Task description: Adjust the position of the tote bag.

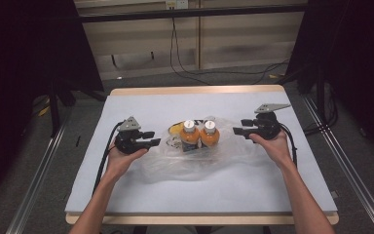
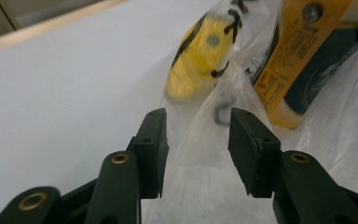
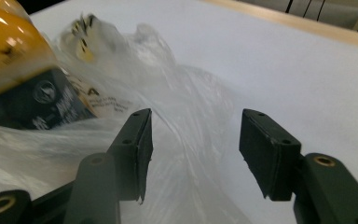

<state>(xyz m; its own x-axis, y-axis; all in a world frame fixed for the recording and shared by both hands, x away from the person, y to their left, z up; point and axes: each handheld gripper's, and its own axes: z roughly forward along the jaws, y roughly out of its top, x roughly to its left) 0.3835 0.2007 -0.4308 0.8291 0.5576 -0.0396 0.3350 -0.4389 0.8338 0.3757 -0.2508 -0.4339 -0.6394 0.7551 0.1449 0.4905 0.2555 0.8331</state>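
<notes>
Bag: we have a clear plastic bag [image 1: 195, 156] lying slack in the middle of the white table [image 1: 272, 190], with 2 orange bottles [image 1: 199, 136] standing upright on it, side by side and touching.
Left gripper [image 1: 152, 138]: our jaws stand apart, just beside the bag's left edge; in the left gripper view [image 2: 198, 140] film sits loose between the pads, not pinched.
Right gripper [image 1: 238, 131]: jaws apart too, at the bag's right edge; in the right gripper view [image 3: 193, 149] crumpled film lies under the gap, unclamped.
Risk 1: with nothing clamped, we judge the film may slump and the bag mouth close up.
Risk 2: if we tug the film, the 2 bottles could topple, since they stand on it.
Risk 3: a jaw swung inward could knock a bottle.
Around: a yellow packet with black marks [image 2: 200, 51] lies behind the bottles, near the left gripper.
In the way: loose folds between each gripper and the bottles.
</notes>
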